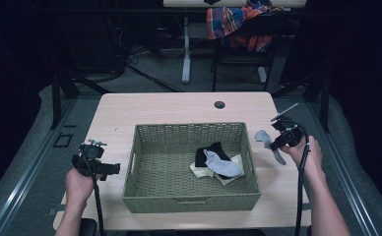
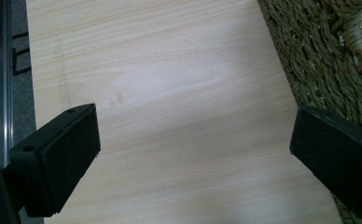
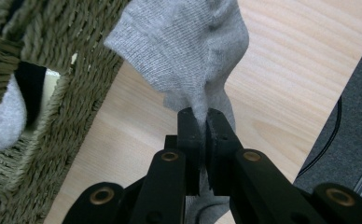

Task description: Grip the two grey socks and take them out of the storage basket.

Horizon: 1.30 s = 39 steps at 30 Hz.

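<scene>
- Right gripper (image 3: 200, 122): jaws clamped on a fold of the grey sock (image 3: 188, 51), pinched near mid-length; both ends hang loose either side of the pads.
- Sock sits just outside the right wall of the woven basket (image 1: 189, 169), over the table (image 1: 179, 105), held by the person's right hand (image 1: 304, 155).
- Handling, by judgement: light, limp knit, not fragile, no stiffness. Drapes and swings; thin fold could slip out if the pinch loosens.
- Better hold would be the cuff or the bunched middle, deep in the pads.
- Basket already holds other socks (image 1: 217, 162): grey, black, cream, piled right of centre.
- Left gripper (image 2: 193, 140): jaws wide apart, nothing between them, over bare table left of the basket.
</scene>
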Each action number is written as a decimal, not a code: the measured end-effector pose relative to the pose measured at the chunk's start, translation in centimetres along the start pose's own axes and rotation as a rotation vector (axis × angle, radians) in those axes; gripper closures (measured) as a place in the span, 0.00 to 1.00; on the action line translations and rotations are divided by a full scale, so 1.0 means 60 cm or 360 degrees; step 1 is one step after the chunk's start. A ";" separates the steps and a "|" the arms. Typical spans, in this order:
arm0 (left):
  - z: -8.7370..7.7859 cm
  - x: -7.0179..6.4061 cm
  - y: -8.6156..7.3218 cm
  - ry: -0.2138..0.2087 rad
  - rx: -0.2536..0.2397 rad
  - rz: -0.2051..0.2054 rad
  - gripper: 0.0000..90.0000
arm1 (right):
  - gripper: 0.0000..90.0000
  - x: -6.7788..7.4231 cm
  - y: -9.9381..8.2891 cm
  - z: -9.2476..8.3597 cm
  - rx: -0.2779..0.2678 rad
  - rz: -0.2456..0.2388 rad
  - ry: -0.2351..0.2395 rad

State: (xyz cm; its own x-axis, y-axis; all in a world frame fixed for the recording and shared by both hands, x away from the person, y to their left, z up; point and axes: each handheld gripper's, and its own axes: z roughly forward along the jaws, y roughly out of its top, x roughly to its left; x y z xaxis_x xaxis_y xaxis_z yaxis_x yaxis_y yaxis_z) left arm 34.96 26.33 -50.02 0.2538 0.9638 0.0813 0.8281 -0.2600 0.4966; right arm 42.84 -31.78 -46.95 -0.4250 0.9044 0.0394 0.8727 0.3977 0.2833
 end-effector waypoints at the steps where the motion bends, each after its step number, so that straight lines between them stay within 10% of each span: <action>1: 0.000 0.000 0.000 0.0000 0.0000 0.0000 0.02 | 0.96 0.000 0.000 0.002 0.0010 -0.0008 0.0003; 28: 0.000 -0.001 0.000 -0.0005 -0.0001 -0.0001 0.02 | 0.95 -0.014 -0.009 0.078 0.0165 0.0067 0.0056; 33: 0.000 -0.001 0.000 -0.0007 0.0001 0.0002 0.02 | 0.81 -0.015 -0.009 0.085 0.0219 0.0086 0.0060; 39: 0.000 -0.001 0.000 -0.0008 0.0000 0.0001 0.02 | 0.55 -0.021 -0.007 0.034 0.0062 0.0123 0.0088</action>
State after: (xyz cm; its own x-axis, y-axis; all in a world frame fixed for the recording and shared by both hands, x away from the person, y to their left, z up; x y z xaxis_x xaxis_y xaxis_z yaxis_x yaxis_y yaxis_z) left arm 34.94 26.30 -50.03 0.2566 0.9634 0.0770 0.8282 -0.2603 0.4963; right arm 43.53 -32.77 -49.05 -0.3677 0.9230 0.1131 0.9117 0.3338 0.2397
